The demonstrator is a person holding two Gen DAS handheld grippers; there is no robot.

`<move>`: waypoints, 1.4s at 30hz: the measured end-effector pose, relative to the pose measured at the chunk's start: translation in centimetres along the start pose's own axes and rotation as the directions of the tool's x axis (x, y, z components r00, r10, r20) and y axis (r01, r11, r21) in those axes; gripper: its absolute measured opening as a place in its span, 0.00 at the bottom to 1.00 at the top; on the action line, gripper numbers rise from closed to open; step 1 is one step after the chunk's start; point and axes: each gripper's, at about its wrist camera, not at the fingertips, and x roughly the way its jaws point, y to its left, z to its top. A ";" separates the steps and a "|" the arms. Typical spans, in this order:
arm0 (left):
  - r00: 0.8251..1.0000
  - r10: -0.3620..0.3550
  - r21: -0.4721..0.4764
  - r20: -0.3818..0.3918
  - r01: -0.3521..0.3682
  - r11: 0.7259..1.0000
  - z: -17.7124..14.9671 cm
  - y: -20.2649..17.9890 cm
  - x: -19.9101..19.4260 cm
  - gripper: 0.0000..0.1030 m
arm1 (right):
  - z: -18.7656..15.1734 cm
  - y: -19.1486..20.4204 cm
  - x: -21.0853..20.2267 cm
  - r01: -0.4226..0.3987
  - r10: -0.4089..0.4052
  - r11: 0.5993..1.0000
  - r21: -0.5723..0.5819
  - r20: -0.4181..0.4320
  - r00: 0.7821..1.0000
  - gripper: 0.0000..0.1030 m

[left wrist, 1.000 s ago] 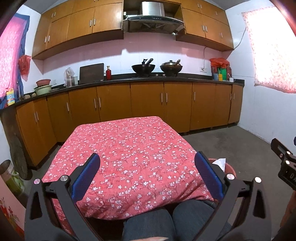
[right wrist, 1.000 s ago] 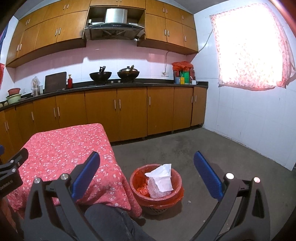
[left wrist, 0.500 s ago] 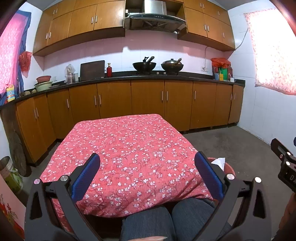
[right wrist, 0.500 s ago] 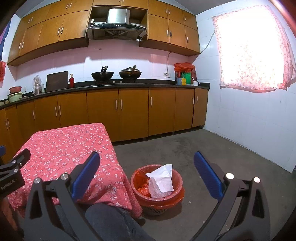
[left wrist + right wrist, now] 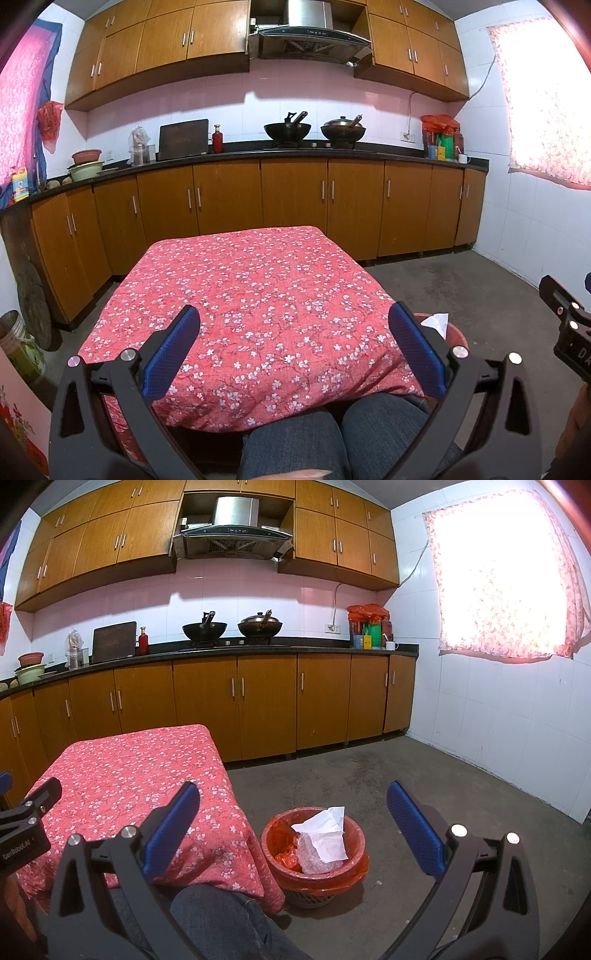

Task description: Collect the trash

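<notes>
"GenRobot.AI" stands in white on the black body of the left tongs [image 5: 22,843].

**What the two wrist views hide or cut off**

The trash basket [image 5: 456,334] sits mostly behind the table cloth [image 5: 258,295] in the left view. The left gripper [image 5: 22,830] is cropped by the right view's edge. The person's knees [image 5: 332,439] run off the bottom. Labels on the countertop containers [image 5: 367,637] are too small to read.
</notes>
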 end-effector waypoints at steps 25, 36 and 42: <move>1.000 0.000 -0.001 0.000 0.000 1.000 -0.1 0.0 0.0 0.98 | 0.0 0.0 0.0 0.000 0.000 1.000 0.000 0.000 1.000 0.96; 1.000 -0.003 -0.002 -0.003 0.003 1.000 0.0 -0.1 -0.1 0.98 | 0.0 0.0 -0.1 0.000 0.000 1.000 0.001 -0.002 1.000 0.96; 1.000 -0.015 0.001 -0.006 0.015 1.000 -0.2 -0.4 -0.1 0.98 | -0.2 0.2 0.1 -0.001 0.001 1.000 0.003 -0.004 1.000 0.96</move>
